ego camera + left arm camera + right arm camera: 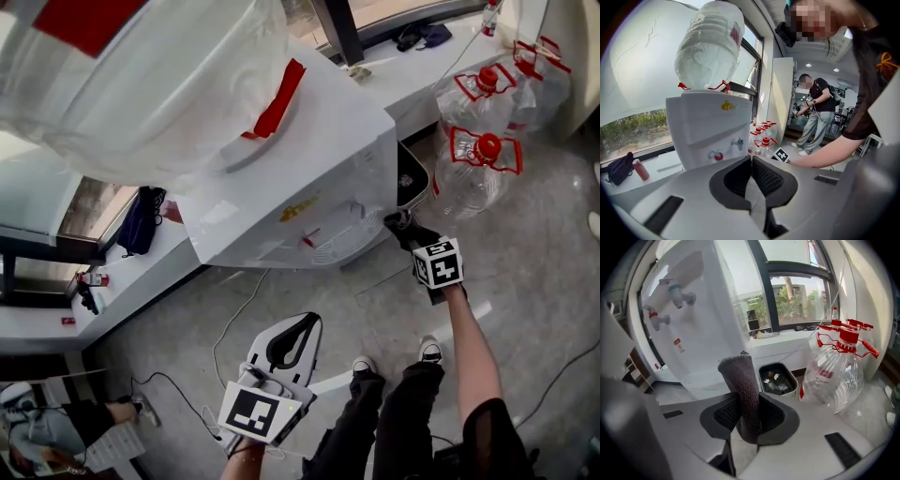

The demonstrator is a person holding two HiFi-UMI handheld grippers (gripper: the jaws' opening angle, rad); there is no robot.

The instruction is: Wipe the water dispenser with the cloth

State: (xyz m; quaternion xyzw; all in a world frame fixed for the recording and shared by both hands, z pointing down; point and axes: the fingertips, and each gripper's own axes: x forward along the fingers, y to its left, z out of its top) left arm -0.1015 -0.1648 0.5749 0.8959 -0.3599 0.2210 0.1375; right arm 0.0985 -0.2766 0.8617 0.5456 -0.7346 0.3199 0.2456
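Nearest me, my left gripper point(292, 339) hangs closed on nothing, while my right gripper point(746, 416) clamps the cloth point(740, 380) upright just right of the water dispenser point(710, 329); such a thin pinch might slip once I press.

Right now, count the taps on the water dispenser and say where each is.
2. Both sit in the front recess of the water dispenser: in the left gripper view, the red tap on the left, the blue tap to its right. None looks hidden.
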